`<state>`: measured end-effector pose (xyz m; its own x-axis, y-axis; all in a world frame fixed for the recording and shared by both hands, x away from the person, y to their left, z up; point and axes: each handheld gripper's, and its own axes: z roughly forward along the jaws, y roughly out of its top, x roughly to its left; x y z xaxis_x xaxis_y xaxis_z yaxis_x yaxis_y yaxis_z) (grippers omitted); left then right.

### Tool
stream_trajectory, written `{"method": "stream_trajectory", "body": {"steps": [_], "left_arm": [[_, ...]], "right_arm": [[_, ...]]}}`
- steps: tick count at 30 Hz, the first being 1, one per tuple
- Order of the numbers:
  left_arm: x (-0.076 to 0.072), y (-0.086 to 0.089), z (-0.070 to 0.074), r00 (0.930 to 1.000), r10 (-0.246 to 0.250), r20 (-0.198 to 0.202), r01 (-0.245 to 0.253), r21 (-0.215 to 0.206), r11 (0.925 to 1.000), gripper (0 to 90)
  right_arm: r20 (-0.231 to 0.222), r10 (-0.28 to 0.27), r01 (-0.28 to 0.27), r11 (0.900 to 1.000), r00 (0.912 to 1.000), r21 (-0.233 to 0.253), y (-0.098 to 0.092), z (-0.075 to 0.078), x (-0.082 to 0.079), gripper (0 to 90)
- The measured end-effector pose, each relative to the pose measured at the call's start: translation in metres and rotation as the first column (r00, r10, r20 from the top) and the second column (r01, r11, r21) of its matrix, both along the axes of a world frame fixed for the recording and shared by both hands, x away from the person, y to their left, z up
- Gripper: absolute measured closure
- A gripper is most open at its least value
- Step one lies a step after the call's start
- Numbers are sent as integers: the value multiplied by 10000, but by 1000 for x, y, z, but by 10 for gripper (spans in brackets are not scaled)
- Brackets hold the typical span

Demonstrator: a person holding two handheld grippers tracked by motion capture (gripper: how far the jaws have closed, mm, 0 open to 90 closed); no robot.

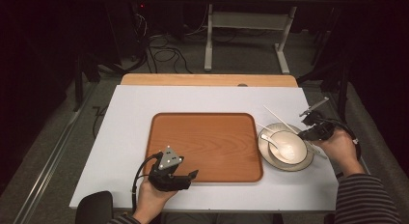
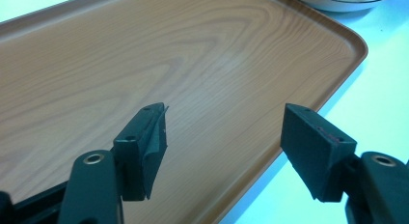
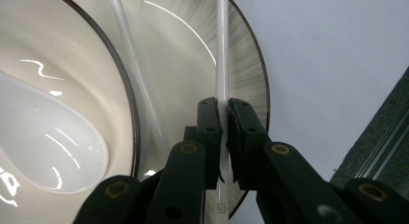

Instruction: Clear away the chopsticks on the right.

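The right gripper was closed on a white chopstick, pinching it between both jaws above the plate's rim, near the right edge of the worktop. A second chopstick lay slanted just beside it across the plate. On that plate sat a bowl holding a white spoon. The left gripper stood open with nothing between its jaws, hovering over the wooden tray's near edge toward its near left corner. The tray lay in the middle of the worktop, its right edge just beside the plate.
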<state>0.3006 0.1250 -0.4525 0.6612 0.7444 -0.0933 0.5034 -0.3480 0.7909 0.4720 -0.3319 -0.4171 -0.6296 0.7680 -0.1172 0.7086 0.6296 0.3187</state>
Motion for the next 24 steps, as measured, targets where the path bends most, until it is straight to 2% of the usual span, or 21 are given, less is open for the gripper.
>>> {"method": "stream_trajectory", "body": {"steps": [4, 8, 11, 14, 15, 16, 19, 22, 24], "left_arm": [[1, 1, 0, 10000, 14, -11, -14, -21, 10000, 333], [0, 1, 0, 10000, 3, -23, -3, -32, 10000, 334], [0, 1, 0, 10000, 1, -27, -1, -63, 10000, 333], [1, 2, 0, 10000, 3, -34, -3, -96, 10000, 333], [1, 2, 0, 10000, 3, -34, -3, -96, 10000, 333], [0, 1, 0, 10000, -4, -39, 4, -100, 9999, 333], [0, 1, 0, 10000, -19, -49, 19, -69, 10000, 333], [0, 0, 0, 10000, -11, -62, 10, -66, 10000, 333], [0, 0, 0, 10000, -15, -69, 15, -57, 10000, 333]], "right_arm": [[202, 23, -23, 10000, 9998, 9, -1, 0, -2, 860], [485, -73, 53, 9991, 9988, 410, -4, 5, -7, 861], [710, -86, 49, 9986, 9974, 523, -4, 12, -11, 861], [1112, -143, 64, 9974, 9937, 715, -4, 28, -23, 861], [1112, -143, 64, 9974, 9937, 715, -4, 28, -23, 861], [1363, -102, -14, 9964, 9906, 844, -2, 37, -32, 861], [1751, 1, -195, 9939, 9845, 1088, 5, 50, -47, 860], [2080, 222, -489, 9910, 9779, 1244, 18, 60, -64, 860], [2154, 350, -621, 9908, 9759, 1203, 23, 63, -68, 860]]}}
